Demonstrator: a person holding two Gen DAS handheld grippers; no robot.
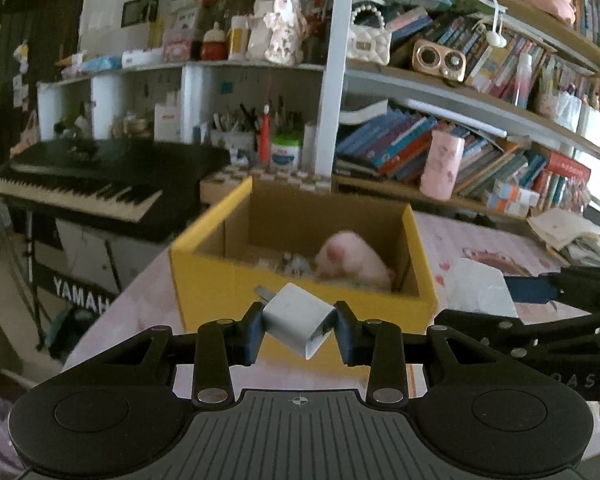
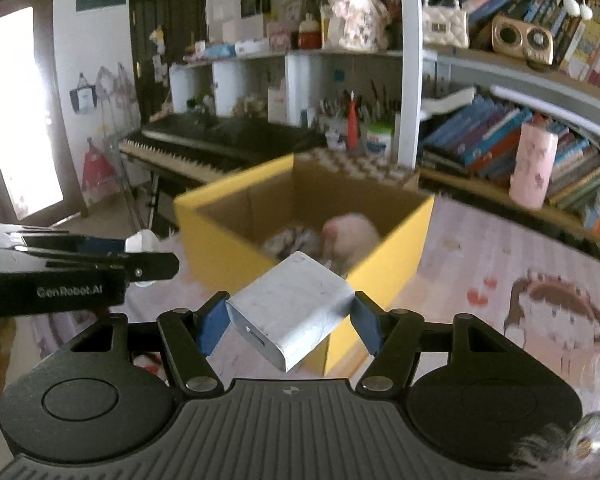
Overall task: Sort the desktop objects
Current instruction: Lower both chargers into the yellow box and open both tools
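Left tongs (image 1: 296, 330), marked "GenRobot.AI", clamp small charger (image 1: 298, 320); keyboard (image 1: 80, 192) reads "YAMAH".

this is a lived-in room in a home, likely a study or a child's room. crowded bookshelves (image 1: 480, 132) run along the wall, packed with leaning books, a plush rabbit (image 1: 284, 28), a quilted handbag (image 1: 368, 42) and a small retro speaker (image 1: 440, 58). a yamaha keyboard (image 1: 88, 188) stands on a stand beside the shelves, with cups of pens (image 1: 256, 124) behind it. the surface (image 2: 500, 256) wears a pink cartoon-print cover, and a yellow cardboard box (image 1: 300, 280) sits on it. a bright doorway (image 2: 16, 112) opens at the side.
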